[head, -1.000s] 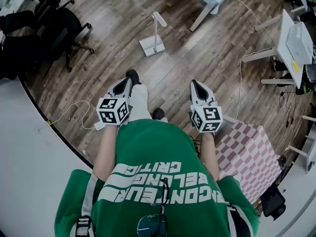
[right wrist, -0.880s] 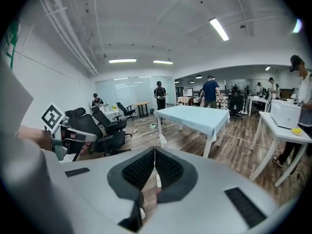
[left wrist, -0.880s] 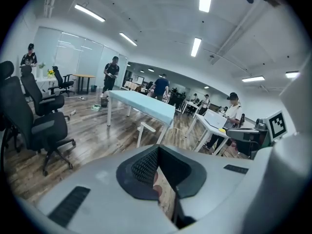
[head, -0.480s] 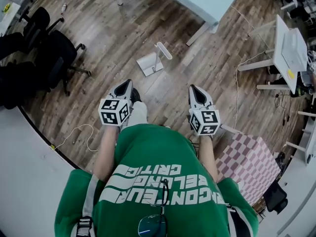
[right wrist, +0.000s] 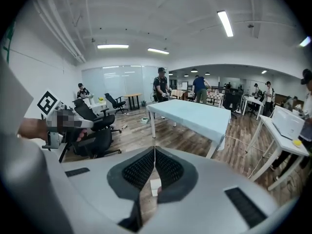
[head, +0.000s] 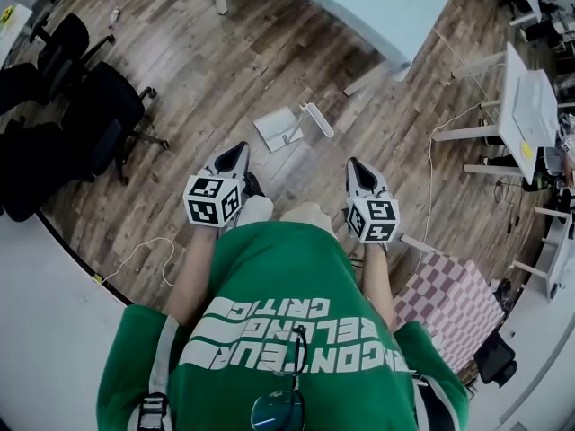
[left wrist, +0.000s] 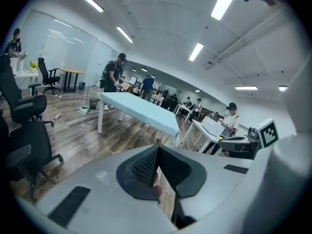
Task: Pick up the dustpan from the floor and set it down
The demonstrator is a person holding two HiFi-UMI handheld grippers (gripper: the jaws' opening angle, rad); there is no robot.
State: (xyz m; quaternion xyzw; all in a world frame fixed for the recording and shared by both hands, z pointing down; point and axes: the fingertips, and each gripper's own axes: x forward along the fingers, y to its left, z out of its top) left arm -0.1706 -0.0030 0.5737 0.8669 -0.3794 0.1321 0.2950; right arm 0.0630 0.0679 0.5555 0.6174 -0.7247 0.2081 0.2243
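Observation:
The white dustpan point(head: 277, 128) lies on the wooden floor with its long handle point(head: 310, 122) slanting to the right, in the head view just ahead of both grippers. My left gripper point(head: 237, 153) hangs above the floor a little short of it and to the left, jaws shut on nothing. My right gripper point(head: 356, 168) is level with it on the right, also shut and empty. In the left gripper view the left gripper point(left wrist: 157, 148) has its pads meeting at the tip. The right gripper point(right wrist: 155, 150) looks the same in its own view.
A light blue table point(head: 382, 3) stands just beyond the dustpan. Black office chairs point(head: 94, 124) are at the left, a white desk point(head: 530, 88) at the right. A pink checked box point(head: 454, 299) sits by my right side. Cables point(head: 144, 251) trail on the floor. Several people stand far off.
The person has walked forward, so the dustpan and the blue table lie nearer to both grippers. Both grippers stayed shut and empty.

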